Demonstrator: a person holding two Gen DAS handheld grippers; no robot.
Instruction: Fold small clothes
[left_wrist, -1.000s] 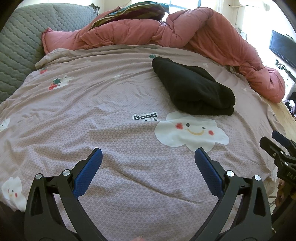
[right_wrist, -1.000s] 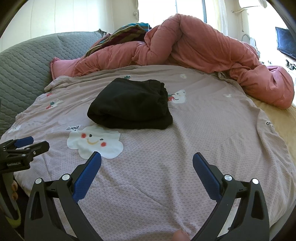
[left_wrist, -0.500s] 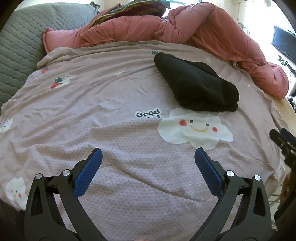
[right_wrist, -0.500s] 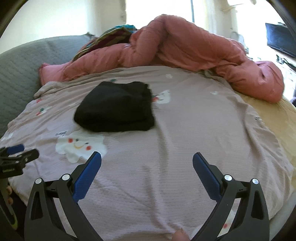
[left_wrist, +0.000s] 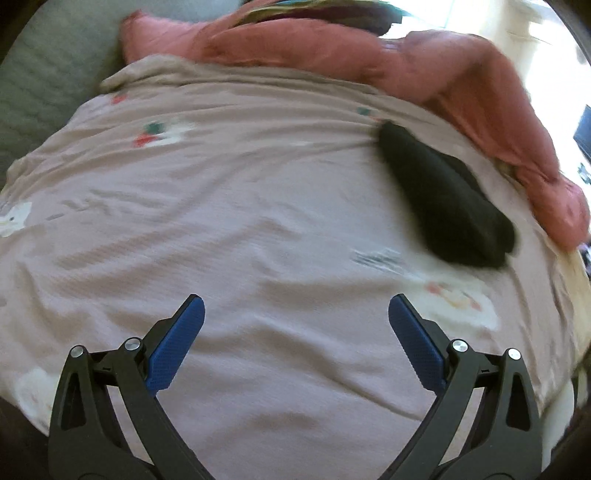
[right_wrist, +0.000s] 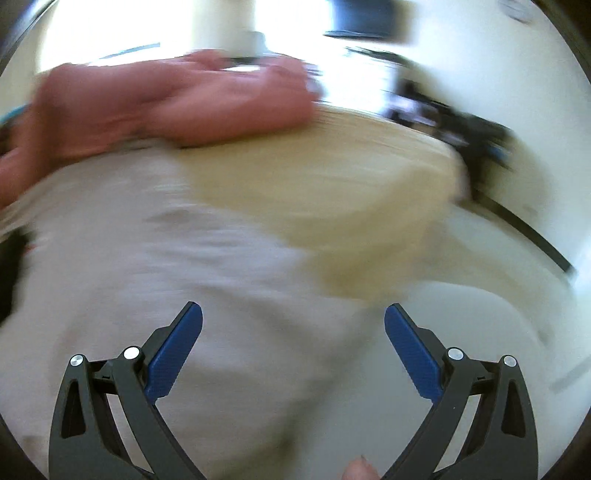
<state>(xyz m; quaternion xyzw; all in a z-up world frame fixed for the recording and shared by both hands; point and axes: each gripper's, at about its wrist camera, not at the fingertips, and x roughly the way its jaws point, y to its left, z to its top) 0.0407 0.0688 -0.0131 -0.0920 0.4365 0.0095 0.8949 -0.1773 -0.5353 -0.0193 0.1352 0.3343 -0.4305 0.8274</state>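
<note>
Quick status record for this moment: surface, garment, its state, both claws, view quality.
surface: mauve patterned bedsheet covering the bed
garment: black folded fabric bundle, lying on the sheet at the right in the left wrist view
other bedding: pink puffy quilt heaped along the far edge
left claw: open, empty, above bare sheet, apart from the garment
right claw: open, empty
right wrist view: heavily motion-blurred; garment not identifiable there

Matt black cloth garment (left_wrist: 443, 195) on a soft, wrinkled bedsheet (left_wrist: 240, 206).
</note>
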